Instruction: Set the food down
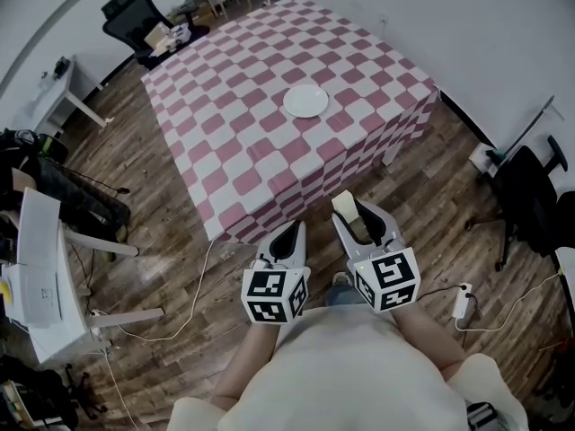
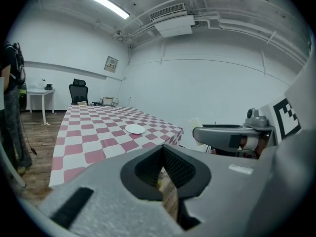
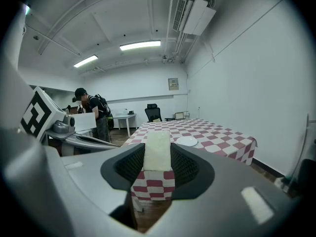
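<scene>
Wood-plank flooring [image 1: 153, 232] runs under everything in the head view. On it stands a square table [image 1: 269, 142] draped in a pink-and-white checked cloth that hangs down its sides. A black office chair [image 1: 130, 16] sits past the table's far corner, and in the right gripper view a person [image 3: 96, 115] stands beside a white desk at the back of the room. Short of the table's near edge, both grippers are over the floor, side by side. The left gripper [image 1: 295, 227] has its jaws brought together with nothing between them. The right gripper [image 1: 359, 214] is clamped on the food [image 3: 157, 149], a pale, flat, rectangular slab standing up between the pads. A white plate [image 1: 306, 101] rests near the middle of the table, well apart from the food.
</scene>
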`<state>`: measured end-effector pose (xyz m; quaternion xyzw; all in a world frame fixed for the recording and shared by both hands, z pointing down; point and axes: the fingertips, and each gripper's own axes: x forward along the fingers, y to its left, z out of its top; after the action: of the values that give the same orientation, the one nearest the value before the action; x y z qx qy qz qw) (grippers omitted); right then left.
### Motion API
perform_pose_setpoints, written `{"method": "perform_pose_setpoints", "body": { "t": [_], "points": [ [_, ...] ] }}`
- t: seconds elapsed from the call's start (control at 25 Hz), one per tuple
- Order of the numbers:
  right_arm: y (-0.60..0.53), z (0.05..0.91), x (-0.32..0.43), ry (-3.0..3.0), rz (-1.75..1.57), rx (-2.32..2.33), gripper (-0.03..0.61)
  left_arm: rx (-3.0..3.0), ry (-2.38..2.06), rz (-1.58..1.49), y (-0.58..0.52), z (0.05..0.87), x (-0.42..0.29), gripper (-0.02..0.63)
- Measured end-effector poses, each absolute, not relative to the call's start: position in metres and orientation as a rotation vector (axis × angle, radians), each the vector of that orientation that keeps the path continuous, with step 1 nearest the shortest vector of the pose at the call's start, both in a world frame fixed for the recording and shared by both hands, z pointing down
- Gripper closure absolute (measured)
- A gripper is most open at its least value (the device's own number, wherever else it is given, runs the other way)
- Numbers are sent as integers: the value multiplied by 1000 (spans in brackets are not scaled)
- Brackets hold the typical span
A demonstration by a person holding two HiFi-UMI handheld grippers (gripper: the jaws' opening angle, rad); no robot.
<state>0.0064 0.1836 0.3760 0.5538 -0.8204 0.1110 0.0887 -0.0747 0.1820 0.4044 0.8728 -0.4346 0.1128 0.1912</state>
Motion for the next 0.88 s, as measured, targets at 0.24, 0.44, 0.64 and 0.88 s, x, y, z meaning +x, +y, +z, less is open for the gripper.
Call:
{"method": "perform_pose_setpoints", "body": {
  "t": [0.24, 0.44, 0.64, 0.88],
  "points": [
    [168, 376, 26, -2465, 318, 1622, 413, 2438, -1251, 313, 169, 404, -56, 607],
    [156, 377, 39, -2473, 311, 1593, 413, 2422, -1268, 306, 158, 405, -42, 607],
    [147, 380, 52, -2485, 302, 1556, 413, 2401, -1287, 296, 148, 408, -29, 607],
    [135, 383, 70, -2496, 300, 1536, 413, 2388, -1314, 283, 137, 411, -15, 607]
  ]
}}
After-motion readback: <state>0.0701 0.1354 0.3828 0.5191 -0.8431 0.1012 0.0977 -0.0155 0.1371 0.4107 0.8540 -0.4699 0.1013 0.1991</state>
